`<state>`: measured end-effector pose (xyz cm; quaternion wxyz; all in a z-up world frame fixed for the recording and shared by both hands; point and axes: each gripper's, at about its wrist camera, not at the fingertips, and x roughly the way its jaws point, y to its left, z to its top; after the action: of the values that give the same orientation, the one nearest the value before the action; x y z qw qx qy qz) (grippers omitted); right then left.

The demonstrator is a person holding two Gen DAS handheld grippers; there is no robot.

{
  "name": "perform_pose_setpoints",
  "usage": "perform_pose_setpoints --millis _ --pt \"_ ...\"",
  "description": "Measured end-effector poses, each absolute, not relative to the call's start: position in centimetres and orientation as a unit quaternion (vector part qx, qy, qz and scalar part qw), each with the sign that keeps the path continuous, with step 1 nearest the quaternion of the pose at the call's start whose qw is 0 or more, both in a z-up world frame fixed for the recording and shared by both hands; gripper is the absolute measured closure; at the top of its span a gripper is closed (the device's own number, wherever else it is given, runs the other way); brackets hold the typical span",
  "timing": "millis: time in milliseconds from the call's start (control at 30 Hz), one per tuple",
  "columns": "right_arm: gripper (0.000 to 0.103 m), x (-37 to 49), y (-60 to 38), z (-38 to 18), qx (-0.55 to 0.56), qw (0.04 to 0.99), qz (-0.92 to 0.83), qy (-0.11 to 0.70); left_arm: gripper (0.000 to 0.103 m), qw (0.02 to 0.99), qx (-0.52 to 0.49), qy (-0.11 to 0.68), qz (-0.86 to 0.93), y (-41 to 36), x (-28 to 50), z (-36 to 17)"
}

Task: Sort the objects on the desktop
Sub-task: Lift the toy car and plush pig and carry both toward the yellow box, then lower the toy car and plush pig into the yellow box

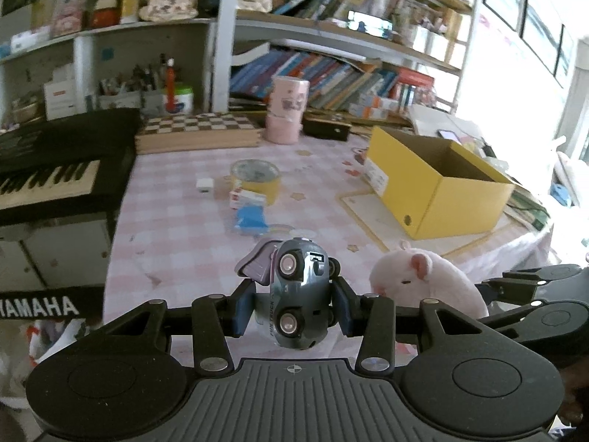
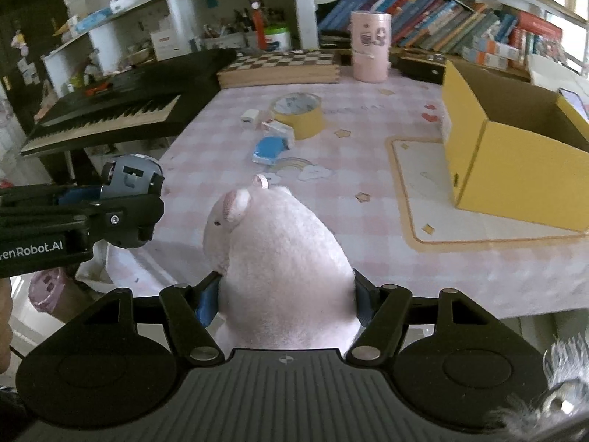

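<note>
My left gripper (image 1: 292, 304) is shut on a grey toy car (image 1: 297, 291), held wheels-up above the near edge of the pink checked table (image 1: 176, 228); the car also shows in the right wrist view (image 2: 127, 176). My right gripper (image 2: 287, 302) is shut on a pale pink plush hamster (image 2: 279, 258), which also shows in the left wrist view (image 1: 423, 280), just right of the car. An open yellow cardboard box (image 1: 438, 180) (image 2: 515, 140) stands on the table's right. A blue toy car (image 2: 268, 150), a small red-and-white box (image 2: 278, 129), a yellow tape roll (image 2: 300, 114) and a white charger (image 2: 249, 117) lie mid-table.
A Yamaha keyboard (image 1: 55, 173) stands left of the table. A chessboard (image 1: 198, 129), a pink cylinder holder (image 1: 287, 110) and a black case (image 1: 325, 130) are at the back, with bookshelves (image 1: 331, 77) behind. A cream mat (image 2: 423, 191) lies under the yellow box.
</note>
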<state>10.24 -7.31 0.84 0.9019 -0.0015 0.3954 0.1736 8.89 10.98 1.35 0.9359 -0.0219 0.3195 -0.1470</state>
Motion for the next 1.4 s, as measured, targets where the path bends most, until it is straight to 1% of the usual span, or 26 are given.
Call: perform_pose_setpoints --millis 233,800,1100,1400 --pt "0.037 9.1 -9.4 0.6 0.009 0.904 0.141 0.403 0.060 0.926 -0.012 0.327 -0.187 8.7 9.5 1.0" --pt "0.037 6.5 -17.6 0.1 0.069 0.910 0.027 0.409 0.060 0.891 0.049 0.332 -0.305 -0.6 11.1 0.6" --pt "0.037 8.2 -21.4 0.4 0.079 0.908 0.024 0.411 0.060 0.893 0.054 0.330 -0.301 -3.9 12.7 0.8" --pt "0.037 10.5 -26.2 0.9 0.081 0.909 0.025 0.408 0.060 0.895 0.071 0.307 -0.316 -8.5 14.4 1.7"
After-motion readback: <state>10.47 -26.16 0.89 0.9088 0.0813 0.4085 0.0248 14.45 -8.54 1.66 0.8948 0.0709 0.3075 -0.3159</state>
